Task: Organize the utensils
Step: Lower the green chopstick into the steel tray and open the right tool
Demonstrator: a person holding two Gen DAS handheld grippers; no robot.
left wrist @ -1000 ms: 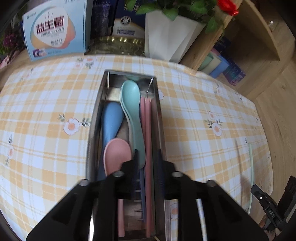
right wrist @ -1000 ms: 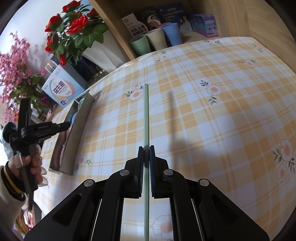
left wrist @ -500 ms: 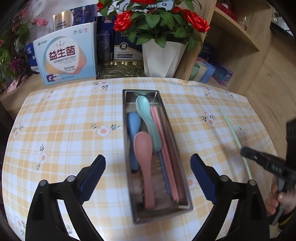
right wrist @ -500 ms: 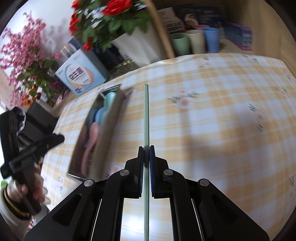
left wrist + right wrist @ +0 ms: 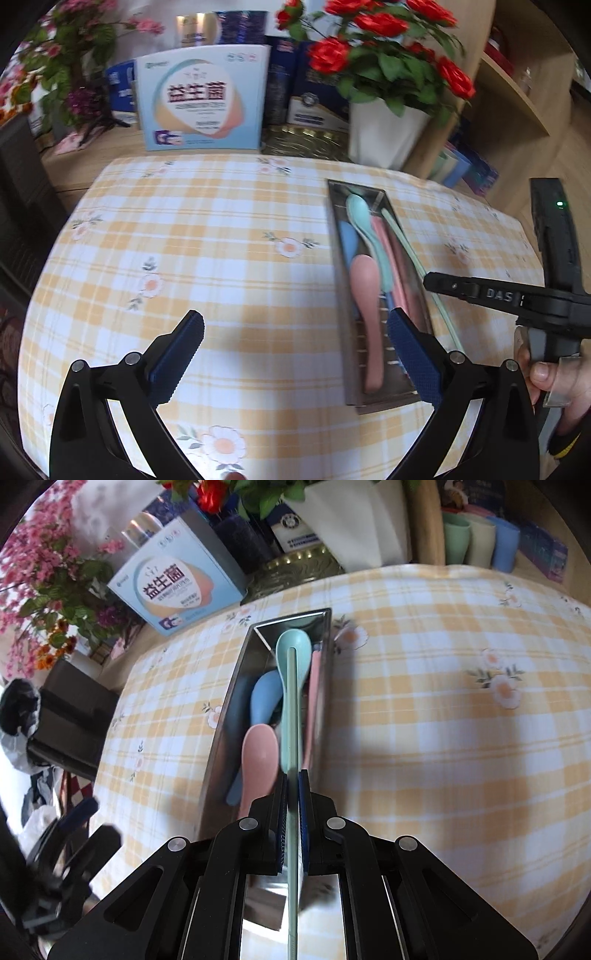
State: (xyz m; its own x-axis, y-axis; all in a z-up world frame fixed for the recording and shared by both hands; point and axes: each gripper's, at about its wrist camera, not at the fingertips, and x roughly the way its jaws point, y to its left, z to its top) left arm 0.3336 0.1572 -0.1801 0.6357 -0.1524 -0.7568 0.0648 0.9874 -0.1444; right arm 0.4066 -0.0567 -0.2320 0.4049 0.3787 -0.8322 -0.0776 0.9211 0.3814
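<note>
Steel tray (image 5: 236,686) on the checked tablecloth (image 5: 221,258) already holds the pink spoon (image 5: 258,753), blue spoon (image 5: 264,698), green spoon (image 5: 293,646) and pink chopsticks (image 5: 397,273); one green chopstick (image 5: 293,709) remains, pinched tight in the right gripper (image 5: 293,819) above the tray. Nearby, the left gripper (image 5: 295,343) has just spread wide, holding nothing.

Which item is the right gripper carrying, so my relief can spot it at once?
On the checked tablecloth lies a long steel tray of spoons. Above it, the right gripper pinches a pale green chopstick, thin and straight, unlike the broad mint spoon beneath it.
</note>
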